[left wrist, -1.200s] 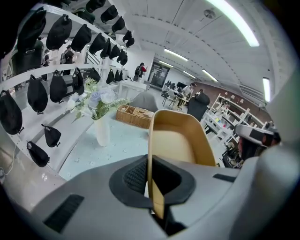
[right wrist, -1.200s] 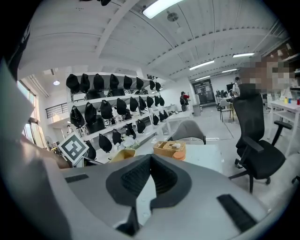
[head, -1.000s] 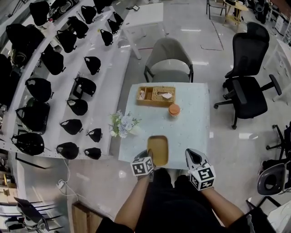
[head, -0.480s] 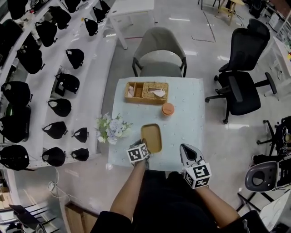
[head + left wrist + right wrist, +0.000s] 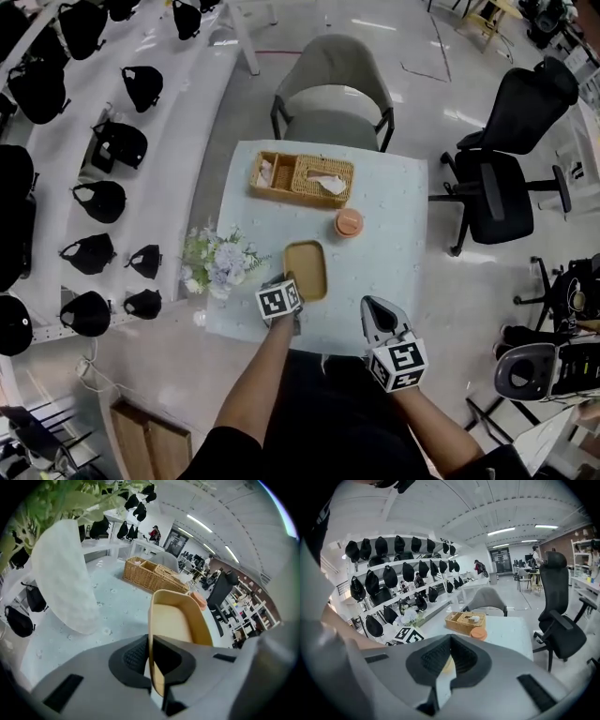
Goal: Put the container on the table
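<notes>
left tongs (image 5: 151, 641): clamped on near wall of container (image 5: 306, 269), likely because the thin rim is the easiest hold | right tongs (image 5: 450, 641): closed, empty, idle at its 5 o'clock | container: over surface (image 5: 398, 267), 6 o'clock edge, touchdown unclear | flowers (image 5: 216, 262) at 9, cup (image 5: 349, 222) at 1: probably aiming for the free gap

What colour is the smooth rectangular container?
The container is tan, yellowish-brown; the left gripper view shows it best.
</notes>
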`<action>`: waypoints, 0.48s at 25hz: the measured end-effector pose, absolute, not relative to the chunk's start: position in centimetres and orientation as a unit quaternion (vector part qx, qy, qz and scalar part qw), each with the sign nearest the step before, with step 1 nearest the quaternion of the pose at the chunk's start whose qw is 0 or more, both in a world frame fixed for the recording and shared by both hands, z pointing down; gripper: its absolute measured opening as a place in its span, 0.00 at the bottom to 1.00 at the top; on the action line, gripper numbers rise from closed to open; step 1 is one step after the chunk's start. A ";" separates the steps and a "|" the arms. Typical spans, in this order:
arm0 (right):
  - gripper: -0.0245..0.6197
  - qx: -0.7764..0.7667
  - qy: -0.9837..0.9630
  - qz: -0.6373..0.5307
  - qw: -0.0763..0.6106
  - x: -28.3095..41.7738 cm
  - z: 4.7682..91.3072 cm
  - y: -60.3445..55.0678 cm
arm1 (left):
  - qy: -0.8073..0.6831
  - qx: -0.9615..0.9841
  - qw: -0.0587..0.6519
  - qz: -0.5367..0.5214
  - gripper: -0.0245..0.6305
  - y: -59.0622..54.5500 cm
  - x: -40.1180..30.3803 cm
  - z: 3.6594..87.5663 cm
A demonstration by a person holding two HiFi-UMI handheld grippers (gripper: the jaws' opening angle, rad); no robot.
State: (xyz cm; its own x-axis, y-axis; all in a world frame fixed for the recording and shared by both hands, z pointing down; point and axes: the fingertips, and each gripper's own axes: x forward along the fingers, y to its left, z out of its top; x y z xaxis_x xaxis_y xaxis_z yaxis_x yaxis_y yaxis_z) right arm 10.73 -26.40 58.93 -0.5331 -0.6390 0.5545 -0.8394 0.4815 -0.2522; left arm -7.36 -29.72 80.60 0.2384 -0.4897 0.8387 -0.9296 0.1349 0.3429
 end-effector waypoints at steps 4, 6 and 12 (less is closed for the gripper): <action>0.04 0.437 -0.836 0.262 0.205 10.2 60.1 -27.1 | -0.577 0.611 0.494 0.222 0.05 -30.7 -7.4 82.3; 0.04 0.433 -0.836 0.264 0.210 9.9 60.6 -27.3 | -0.581 0.602 0.505 0.215 0.05 -31.1 -7.6 83.0; 0.04 0.429 -0.831 0.275 0.221 9.8 62.1 -27.8 | -0.577 0.596 0.518 0.210 0.05 -32.9 -7.9 84.6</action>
